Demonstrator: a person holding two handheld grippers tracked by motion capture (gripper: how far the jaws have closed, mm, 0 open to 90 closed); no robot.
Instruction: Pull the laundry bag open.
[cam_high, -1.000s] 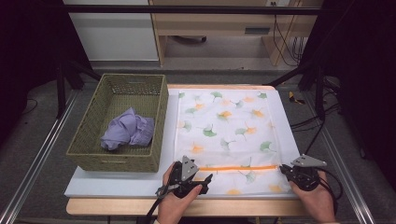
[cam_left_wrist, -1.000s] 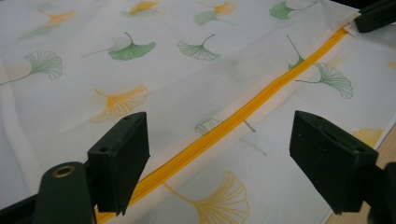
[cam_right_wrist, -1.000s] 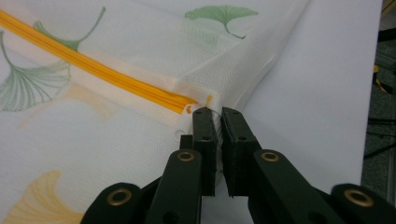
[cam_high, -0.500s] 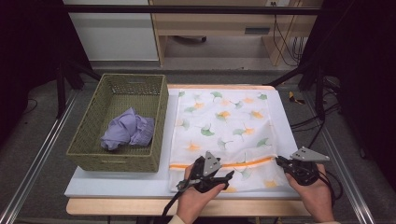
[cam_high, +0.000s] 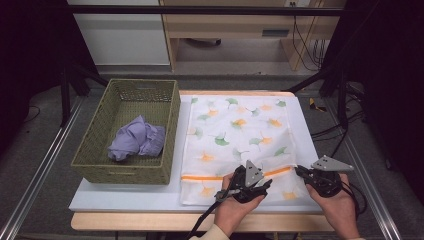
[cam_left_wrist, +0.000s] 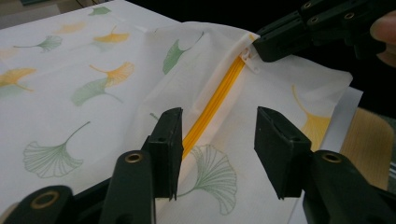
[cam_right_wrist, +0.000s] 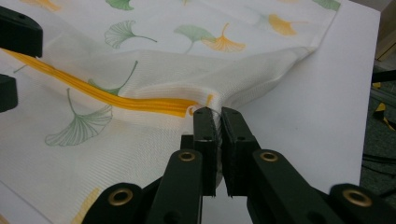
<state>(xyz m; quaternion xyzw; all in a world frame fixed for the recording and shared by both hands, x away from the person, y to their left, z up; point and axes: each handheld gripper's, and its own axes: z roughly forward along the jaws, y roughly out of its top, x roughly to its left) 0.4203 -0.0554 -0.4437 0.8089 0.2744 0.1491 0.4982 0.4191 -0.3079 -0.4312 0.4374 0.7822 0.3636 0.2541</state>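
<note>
1. A green woven rectangular basket (cam_high: 125, 132) stands on the left of the pale blue table top (cam_high: 125, 197), just beside the cloth, and a crumpled lilac fabric bundle (cam_high: 136, 140) lies inside it, well apart from both hands.
2. A white fabric cover printed with green and orange ginkgo leaves (cam_high: 235, 135) lies flat across the middle and right of the table; nothing rests on top of it or blocks the way to it.
3. An orange zipper (cam_high: 220, 177) runs across the cover near its front edge, between the two grippers.
4. The left gripper (cam_left_wrist: 219, 135) sits over the zipper's middle stretch, one black jaw on each side of the orange line. Its jaws have just been closing and now stand at a middling gap, with the zipper and a ridge of cloth between them; the pads do not press on it.
5. The right gripper (cam_right_wrist: 217, 116) has its jaws pinched narrow on the cover at the zipper's right end, right by the small pull (cam_right_wrist: 192, 110), and the cloth rises in a tented fold at the grip.
6. In the high view the left gripper (cam_high: 267, 184) lies near the right gripper (cam_high: 299, 171), both at the cover's front edge.
</note>
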